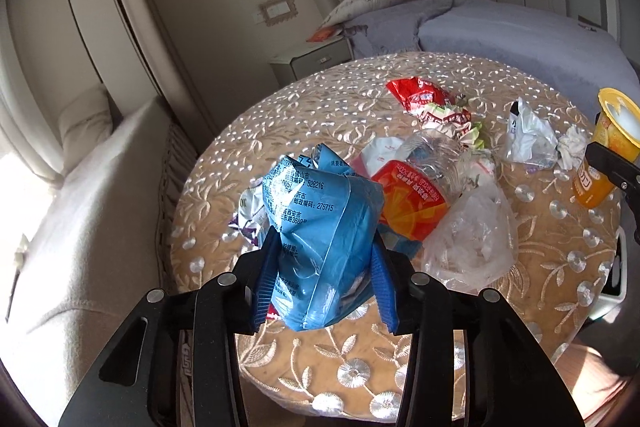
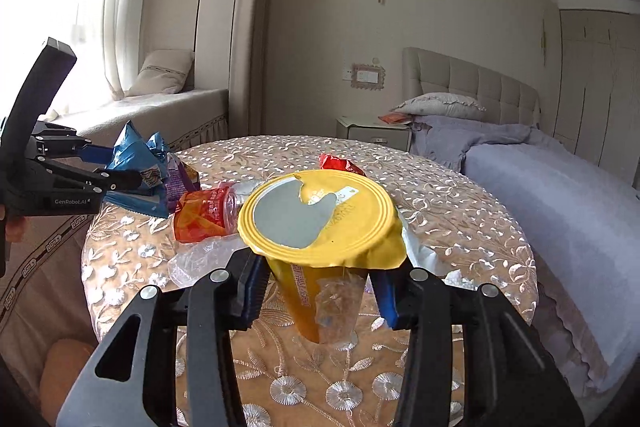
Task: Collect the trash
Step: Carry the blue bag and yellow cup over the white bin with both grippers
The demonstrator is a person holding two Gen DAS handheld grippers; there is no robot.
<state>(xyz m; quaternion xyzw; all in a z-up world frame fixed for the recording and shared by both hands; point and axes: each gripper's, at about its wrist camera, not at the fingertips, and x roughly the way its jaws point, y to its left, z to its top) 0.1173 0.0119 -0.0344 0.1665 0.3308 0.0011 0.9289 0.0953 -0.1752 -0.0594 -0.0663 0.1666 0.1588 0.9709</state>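
My left gripper [image 1: 325, 281] is shut on a crumpled blue snack bag [image 1: 320, 227] and holds it above the round table [image 1: 320, 99]. In the right wrist view the same gripper [image 2: 120, 167] and blue bag [image 2: 136, 163] show at the left. My right gripper [image 2: 318, 291] is shut on a yellow cup [image 2: 320, 227] with a torn foil lid, lifted over the table's near side. The cup [image 1: 608, 143] also shows at the right edge of the left wrist view. More trash lies on the table: an orange-labelled crushed bottle [image 1: 416, 195], a clear plastic bag [image 1: 472, 243], red wrappers [image 1: 420, 93].
A white wrapper [image 1: 528, 139] and a crumpled tissue [image 1: 572, 147] lie at the table's right. A purple wrapper [image 1: 250, 219] lies behind the blue bag. A bed [image 2: 540, 187] stands to the right, a nightstand [image 2: 374, 131] beyond the table, a window seat [image 2: 160, 111] to the left.
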